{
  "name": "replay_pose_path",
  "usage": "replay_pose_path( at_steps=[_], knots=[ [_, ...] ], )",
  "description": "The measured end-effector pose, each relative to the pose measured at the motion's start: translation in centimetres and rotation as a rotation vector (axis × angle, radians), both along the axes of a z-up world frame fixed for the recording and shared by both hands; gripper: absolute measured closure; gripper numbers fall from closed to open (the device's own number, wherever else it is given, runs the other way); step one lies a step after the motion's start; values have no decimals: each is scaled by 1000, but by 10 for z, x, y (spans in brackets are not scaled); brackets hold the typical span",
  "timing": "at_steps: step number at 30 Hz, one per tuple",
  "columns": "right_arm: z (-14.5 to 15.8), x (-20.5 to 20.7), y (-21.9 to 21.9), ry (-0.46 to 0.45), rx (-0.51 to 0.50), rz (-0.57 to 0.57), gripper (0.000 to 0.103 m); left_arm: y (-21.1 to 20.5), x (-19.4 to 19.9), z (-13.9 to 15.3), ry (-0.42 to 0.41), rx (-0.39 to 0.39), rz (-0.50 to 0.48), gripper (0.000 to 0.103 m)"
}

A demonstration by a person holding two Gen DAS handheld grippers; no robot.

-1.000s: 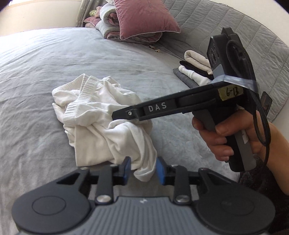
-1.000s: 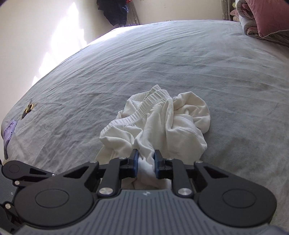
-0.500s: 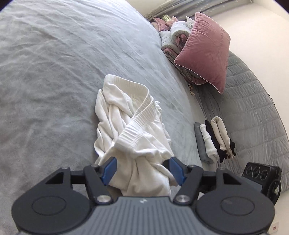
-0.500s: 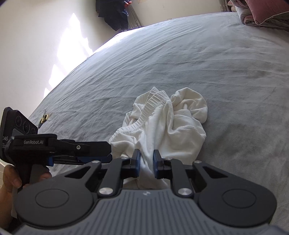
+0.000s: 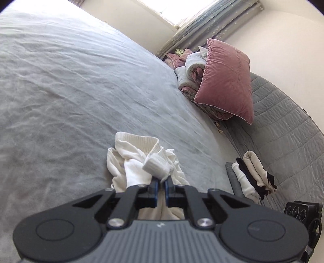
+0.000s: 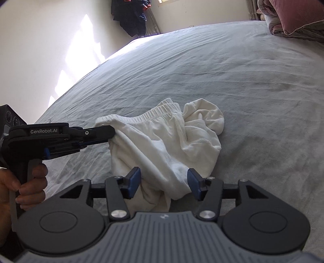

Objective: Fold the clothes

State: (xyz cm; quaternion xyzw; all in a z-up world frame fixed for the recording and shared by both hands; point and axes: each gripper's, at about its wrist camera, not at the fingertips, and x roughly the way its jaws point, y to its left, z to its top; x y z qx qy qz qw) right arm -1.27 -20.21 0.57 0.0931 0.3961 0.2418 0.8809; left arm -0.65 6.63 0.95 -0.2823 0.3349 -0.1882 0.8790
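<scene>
A grey bedsheet [image 5: 70, 91] covers the wide bed, with a quilted grey cover [image 5: 283, 125] along its far side. A dusty-pink pillow [image 5: 226, 81] leans on a rolled-up duvet [image 5: 192, 68] near the curtained window. The crumpled white shorts [image 6: 166, 141] lie mid-bed, elastic waistband up. A small stack of folded clothes [image 5: 251, 178] sits well apart from them, against the quilted cover. Dark garments [image 6: 131, 16] hang on the far wall. The left gripper [image 5: 160, 187] has just been closing and now pinches the ribbed waistband edge — cloth is squeezed between its blue pads. The right gripper [image 6: 164, 185] has just been opening; its jaws stand about half apart with a fold of the shorts between them, the pads not pressing on it. A hand [image 6: 22, 186] grasps the left gripper's handle.
</scene>
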Motion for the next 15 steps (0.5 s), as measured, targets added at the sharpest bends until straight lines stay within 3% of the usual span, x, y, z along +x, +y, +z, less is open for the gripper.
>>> replay_pose_path(
  at_steps=[2, 8, 15],
  knots=[
    [-2, 0, -1, 5, -14, -12, 46, 10, -3, 5, -15, 29, 30, 102],
    [-9, 5, -7, 37, -6, -63, 46, 44, -16, 10, -46, 98, 78, 102],
    [-11, 11, -12, 40, 9, -118, 46, 66, -28, 0, -4, 216, 108, 102]
  ],
)
